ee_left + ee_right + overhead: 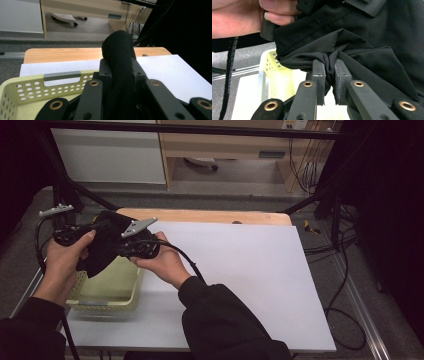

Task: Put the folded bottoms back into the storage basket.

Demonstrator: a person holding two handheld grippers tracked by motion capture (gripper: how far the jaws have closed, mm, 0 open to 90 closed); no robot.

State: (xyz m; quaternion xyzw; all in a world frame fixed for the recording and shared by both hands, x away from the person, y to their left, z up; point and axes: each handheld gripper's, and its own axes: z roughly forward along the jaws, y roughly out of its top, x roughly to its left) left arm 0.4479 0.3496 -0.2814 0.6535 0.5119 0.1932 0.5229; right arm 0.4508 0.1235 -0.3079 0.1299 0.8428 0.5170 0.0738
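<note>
Nearest the high camera: two dark sleeves (220, 320) coming in from the bottom edge, a hand in each working a gripper over the left end of the table.

Left gripper (75, 234): held above the far corner of the pale yellow basket (107, 292), jaws pressed onto a bunched fold of the black garment (102, 247). Its own view looks straight along those jaws; the cloth rises between them as a rounded hump (118, 50) and fills the gap. Judgement: a firm pinch, meant to carry the cloth's weight.

Middle: the garment hangs between the two grippers, its lower part drooping toward the basket's inside. It is lifted, not lying flat. Probably held from two points to spread or fold it clear of the basket wall.

Right gripper (140, 247): close beside the left one, grey plate on top, cable trailing back along the forearm. Jaws nearly together on a gathered twist of fabric (329, 67).

White sheet (240, 270) covers the rest of the table to the right, wooden edge (210, 215) showing beyond it.

What the views add:
- High view gives the layout: both hands over the basket, cloth between them.
- Left gripper view shows the basket's perforated wall and grey handle (62, 75) just below the jaws.
- Right gripper view shows seam stitching on the garment, the puckers at the pinch, and the other hand's fingers (277, 12) on their gripper.
</note>
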